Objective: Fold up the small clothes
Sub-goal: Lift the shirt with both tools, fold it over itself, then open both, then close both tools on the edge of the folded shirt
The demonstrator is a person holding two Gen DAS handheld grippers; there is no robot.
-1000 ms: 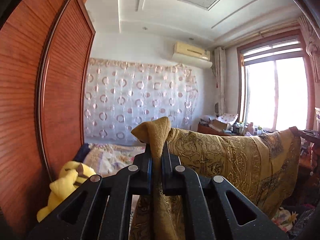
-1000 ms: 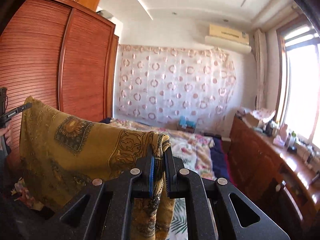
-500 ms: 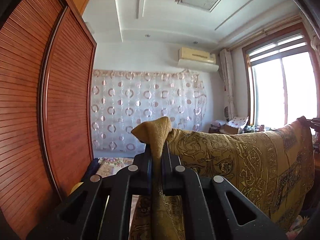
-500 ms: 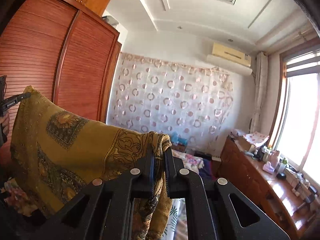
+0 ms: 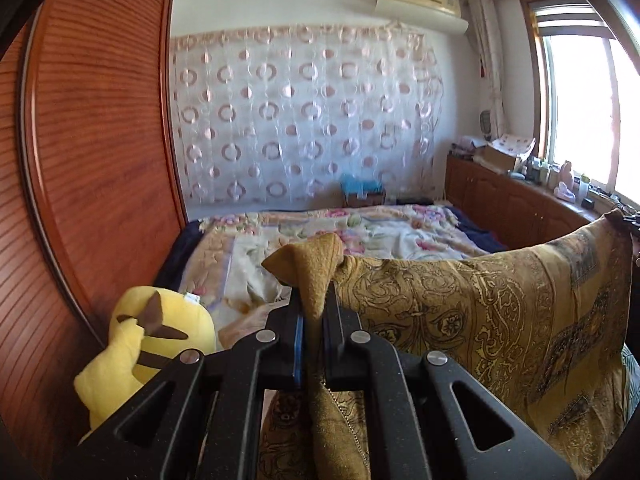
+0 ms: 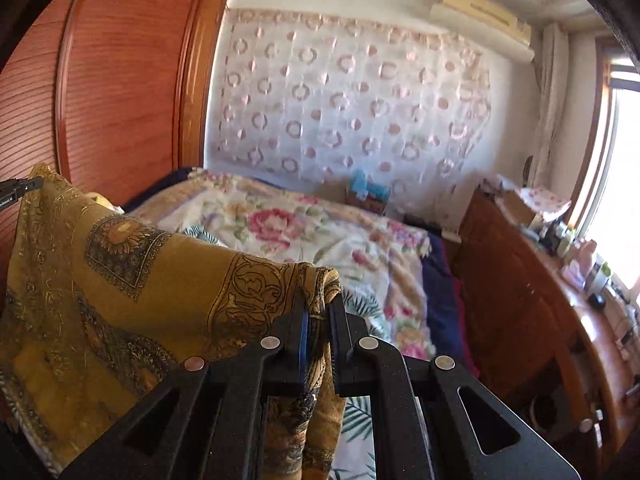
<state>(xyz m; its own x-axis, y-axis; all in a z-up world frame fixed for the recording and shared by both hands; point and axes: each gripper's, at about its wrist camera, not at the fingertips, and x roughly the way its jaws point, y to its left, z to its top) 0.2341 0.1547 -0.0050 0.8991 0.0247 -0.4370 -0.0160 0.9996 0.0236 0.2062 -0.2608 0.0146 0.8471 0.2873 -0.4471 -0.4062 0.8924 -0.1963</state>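
A mustard-yellow patterned cloth (image 5: 480,320) hangs spread in the air above the bed, stretched between both grippers. My left gripper (image 5: 314,304) is shut on one top corner, which bunches up above the blue pads. My right gripper (image 6: 318,306) is shut on the other top corner of the same cloth (image 6: 120,280). In the right wrist view the cloth runs off to the left, up to the tip of the other gripper (image 6: 18,190). Its lower edge is hidden behind the gripper bodies.
A bed with a floral quilt (image 6: 304,236) lies ahead and below. A yellow plush toy (image 5: 148,344) sits at its left side by the red-brown wardrobe (image 5: 100,140). A wooden cabinet (image 6: 532,300) with clutter runs along the window on the right.
Both grippers have dropped and tipped downward with the cloth still held. The ceiling has left the views and the bed and plush toy fill the lower half.
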